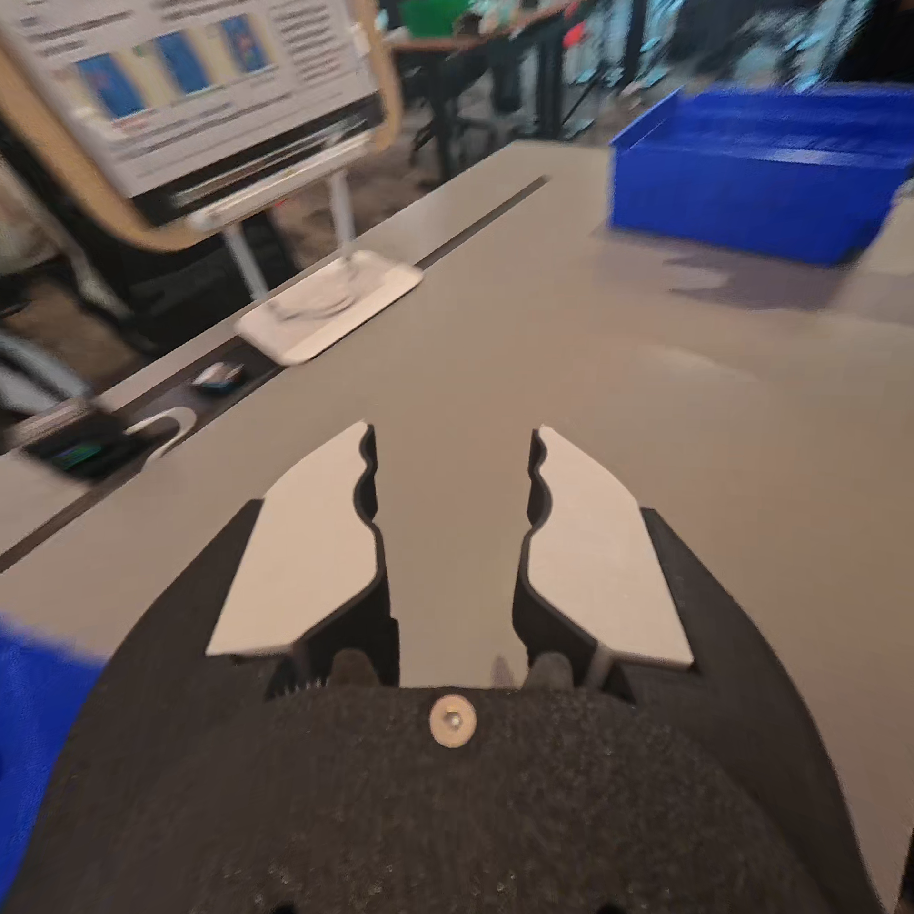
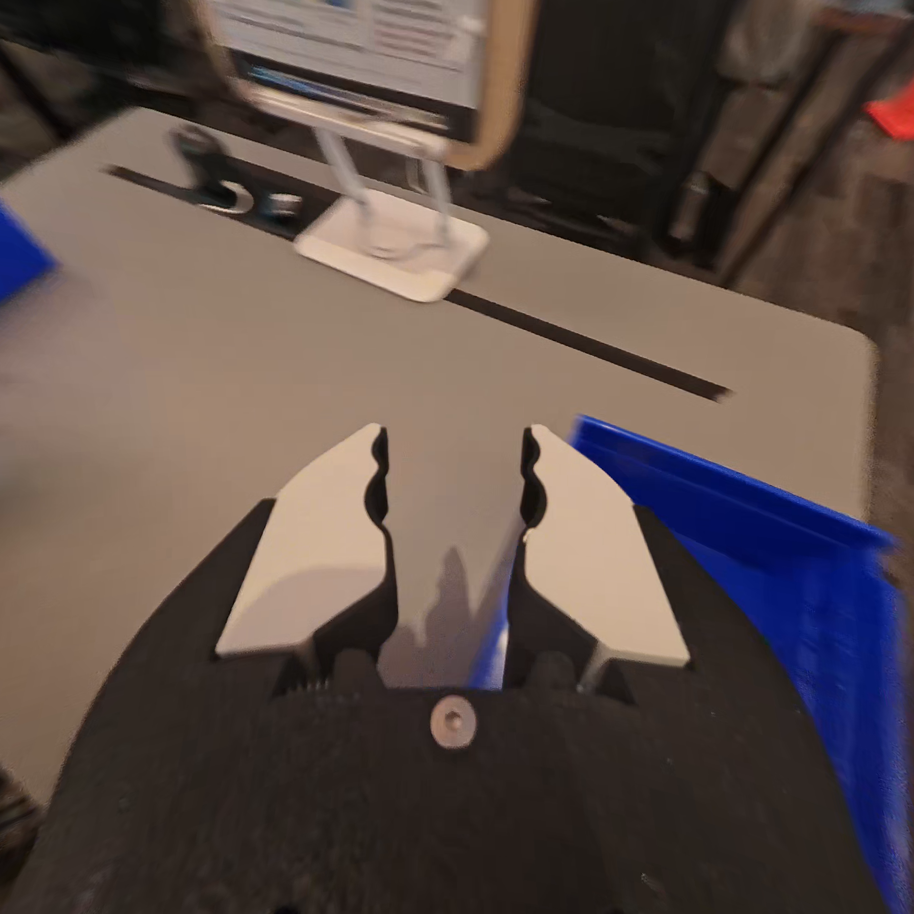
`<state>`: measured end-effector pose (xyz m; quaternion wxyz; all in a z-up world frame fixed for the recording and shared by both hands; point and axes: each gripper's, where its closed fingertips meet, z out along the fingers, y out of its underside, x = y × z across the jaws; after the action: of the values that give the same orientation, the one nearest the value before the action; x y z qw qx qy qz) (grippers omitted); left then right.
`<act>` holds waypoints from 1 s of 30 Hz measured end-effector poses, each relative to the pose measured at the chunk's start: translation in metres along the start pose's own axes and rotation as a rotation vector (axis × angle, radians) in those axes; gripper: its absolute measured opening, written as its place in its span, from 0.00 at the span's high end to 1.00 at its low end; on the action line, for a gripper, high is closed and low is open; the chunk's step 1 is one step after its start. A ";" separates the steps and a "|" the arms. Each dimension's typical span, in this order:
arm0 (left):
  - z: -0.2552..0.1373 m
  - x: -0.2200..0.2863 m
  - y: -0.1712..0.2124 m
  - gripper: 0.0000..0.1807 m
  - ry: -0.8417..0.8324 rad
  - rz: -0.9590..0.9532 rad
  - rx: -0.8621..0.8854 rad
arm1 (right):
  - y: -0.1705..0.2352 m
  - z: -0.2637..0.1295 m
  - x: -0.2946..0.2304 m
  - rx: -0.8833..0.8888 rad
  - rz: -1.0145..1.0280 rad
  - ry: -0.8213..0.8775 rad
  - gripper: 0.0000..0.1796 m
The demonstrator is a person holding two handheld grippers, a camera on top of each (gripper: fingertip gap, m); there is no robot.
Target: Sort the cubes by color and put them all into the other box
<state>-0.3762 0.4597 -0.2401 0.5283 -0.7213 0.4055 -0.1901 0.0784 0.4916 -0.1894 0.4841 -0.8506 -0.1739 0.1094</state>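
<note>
Broadly, a smooth grey table (image 1: 569, 395) with a rounded corner and one dark straight slot (image 2: 588, 341) along it filled both views, all somewhat blurred. Two blue plastic boxes with straight walls stood on it: one box (image 1: 752, 193) well ahead and to the right of the left gripper (image 1: 452, 433), its inside hidden, and in the right wrist view a box (image 2: 771, 534) just beside the right gripper (image 2: 452, 433), only its rim and outer wall visible. No cubes could be made out in either view. One board (image 1: 198, 99) with a rounded tan frame leaned on two thin metal legs over a flat white base (image 1: 331, 311). Each gripper had two flat pale fingers with wavy black inner edges on a matte black body; both pairs of jaws were spread apart, holding nothing, above bare table.
</note>
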 end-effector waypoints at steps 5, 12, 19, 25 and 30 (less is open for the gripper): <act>-0.106 -0.095 0.053 0.66 -0.192 0.059 -0.365 | 0.013 0.022 -0.121 0.032 -0.113 -0.291 0.72; -0.173 -0.132 0.135 0.67 -0.004 -0.061 -0.726 | 0.021 0.058 -0.220 0.008 -0.124 -0.552 0.72; -0.180 -0.135 0.191 0.67 -0.091 -0.324 -0.909 | 0.008 0.078 -0.263 -0.053 -0.142 -0.600 0.72; -0.164 -0.106 0.206 0.67 0.019 -0.453 -0.910 | -0.012 0.093 -0.289 -0.104 -0.183 -0.626 0.71; -0.163 -0.100 0.218 0.67 0.082 -0.374 -0.957 | -0.020 0.097 -0.310 -0.129 -0.265 -0.626 0.71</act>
<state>-0.6346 0.4148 -0.3644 0.0797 -0.9344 0.3316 -0.1024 -0.2435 0.4529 -0.2156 0.3625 -0.7745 -0.4295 0.2902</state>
